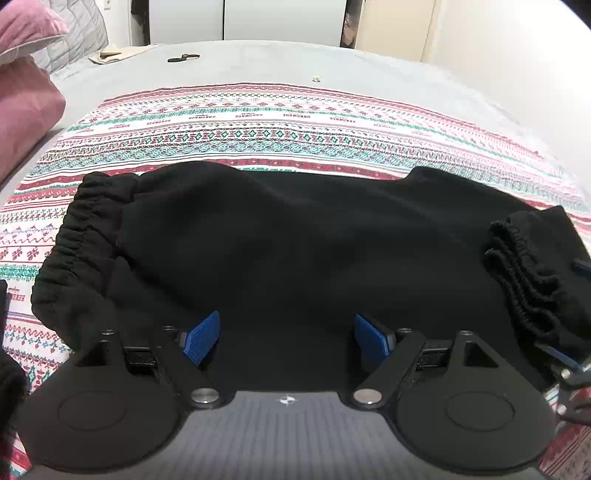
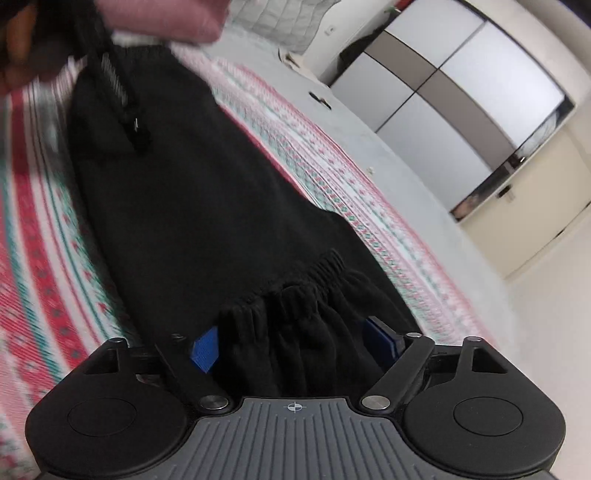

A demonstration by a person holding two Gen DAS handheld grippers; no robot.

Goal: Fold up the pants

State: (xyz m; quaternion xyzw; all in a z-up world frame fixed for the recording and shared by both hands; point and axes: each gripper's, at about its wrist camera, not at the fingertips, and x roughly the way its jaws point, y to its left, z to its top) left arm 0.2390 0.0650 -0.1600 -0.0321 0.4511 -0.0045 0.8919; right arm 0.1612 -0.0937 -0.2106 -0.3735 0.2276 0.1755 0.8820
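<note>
Black pants (image 1: pixel 295 240) lie across a striped patterned blanket (image 1: pixel 258 122) on a bed. Their elastic waistband (image 1: pixel 81 243) is at the left and the bunched leg cuffs (image 1: pixel 517 266) are at the right. My left gripper (image 1: pixel 287 341) hovers open over the near edge of the pants with nothing between its blue pads (image 1: pixel 201 341). At the right edge of that view is my right gripper (image 1: pixel 570 314). In the right wrist view my right gripper (image 2: pixel 291 345) stands open wide, and the cuffs (image 2: pixel 295 295) lie loosely between its fingers. The pants (image 2: pixel 184 184) stretch away toward the left gripper (image 2: pixel 118 92).
Pink pillows (image 1: pixel 26 74) and a grey quilted one lie at the far left. A small black object (image 1: pixel 183 57) and a beige cloth (image 1: pixel 107 55) rest on the grey sheet (image 1: pixel 277 62) beyond the blanket. White wardrobe doors (image 1: pixel 258 18) stand behind the bed.
</note>
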